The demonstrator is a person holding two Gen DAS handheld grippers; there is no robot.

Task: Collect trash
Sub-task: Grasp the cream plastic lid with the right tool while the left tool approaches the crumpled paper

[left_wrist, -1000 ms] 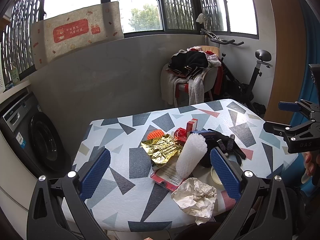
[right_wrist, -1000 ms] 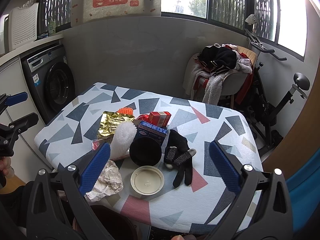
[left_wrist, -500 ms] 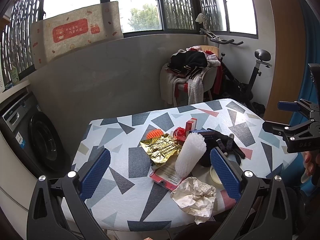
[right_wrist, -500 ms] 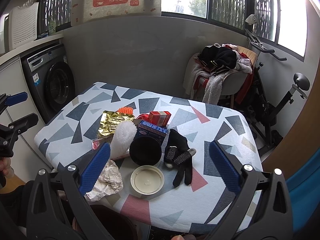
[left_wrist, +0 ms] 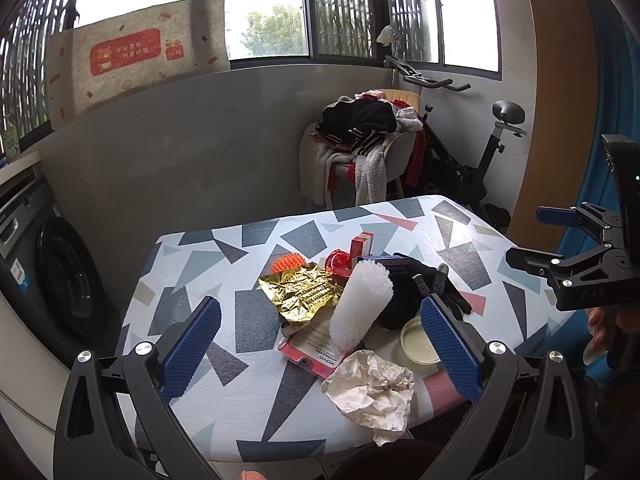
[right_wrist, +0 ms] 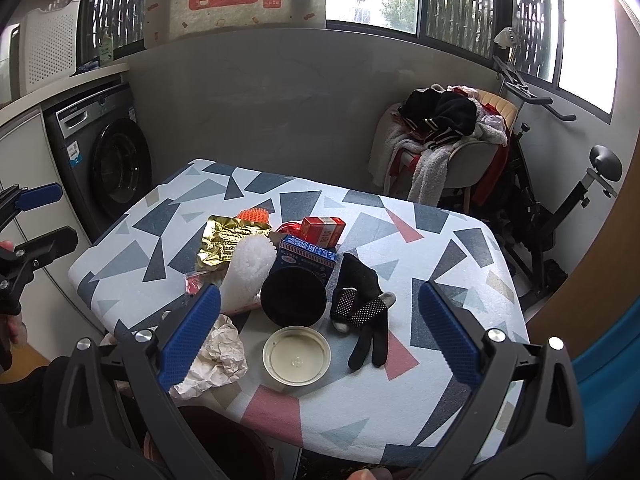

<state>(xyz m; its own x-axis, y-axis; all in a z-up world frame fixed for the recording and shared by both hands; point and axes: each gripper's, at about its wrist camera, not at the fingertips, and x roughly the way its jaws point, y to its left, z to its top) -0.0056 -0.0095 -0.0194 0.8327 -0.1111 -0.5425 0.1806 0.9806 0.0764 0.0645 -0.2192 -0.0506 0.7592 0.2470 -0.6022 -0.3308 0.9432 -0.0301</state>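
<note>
**Trash lying between two open grippers**

The crumpled paper [left_wrist: 370, 390] lies at the near edge of the table [left_wrist: 256, 420], just in front of the left gripper [left_wrist: 320, 344] and a little toward its right finger. From the right gripper [right_wrist: 320, 340] the same paper [right_wrist: 214, 356] sits close beside its left finger and is partly hidden behind it. Beyond the paper, between the left gripper's fingers, a white foam sleeve [left_wrist: 360, 306] leans over a pink package [left_wrist: 310, 350], and the gold foil wrapper [left_wrist: 304, 296] lies flat just beside them. A round pale lid [right_wrist: 297, 356] rests between the right gripper's fingers, touching or nearly touching a black bowl [right_wrist: 294, 298] behind it; I cannot tell which. A black glove [right_wrist: 362, 308] lies next to the bowl, nearer to the right finger. Farther away stand a blue box [right_wrist: 307, 254], a red box [right_wrist: 323, 231] and an orange brush [right_wrist: 254, 215].

Both grippers hang above the near edge of the table with jaws wide apart and holding nothing. Under that edge, below the right gripper, a dark brown bin [right_wrist: 224, 440] shows. Behind the table there are a washing machine [right_wrist: 106, 160], a chair with clothes [right_wrist: 444, 140] and an exercise bike [right_wrist: 560, 184].
</note>
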